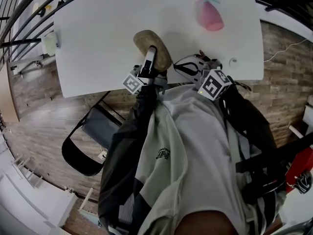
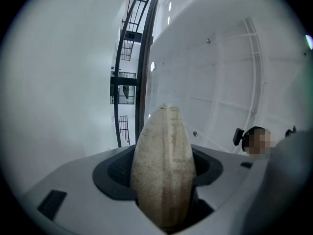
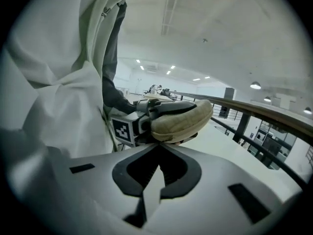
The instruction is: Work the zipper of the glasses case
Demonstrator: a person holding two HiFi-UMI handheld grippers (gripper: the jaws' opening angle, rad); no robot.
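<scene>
Left tongs (image 2: 164, 182) gripping glasses case (image 2: 164, 151), beige, oval, coarse-textured

Nothing is legible: the dark print (image 1: 163, 154) on the person's shirt (image 1: 200, 146) is too small to read.

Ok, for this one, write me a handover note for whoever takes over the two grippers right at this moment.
Left gripper: shut on the tan glasses case, held over the white table.
Right gripper: jaws together, tips at the case's lower edge; whether they pinch the zipper pull cannot be told.
Done: case gripped and steadied.
Left: the case's halves look together; confirm the hold on the pull, then run the zipper.
</scene>
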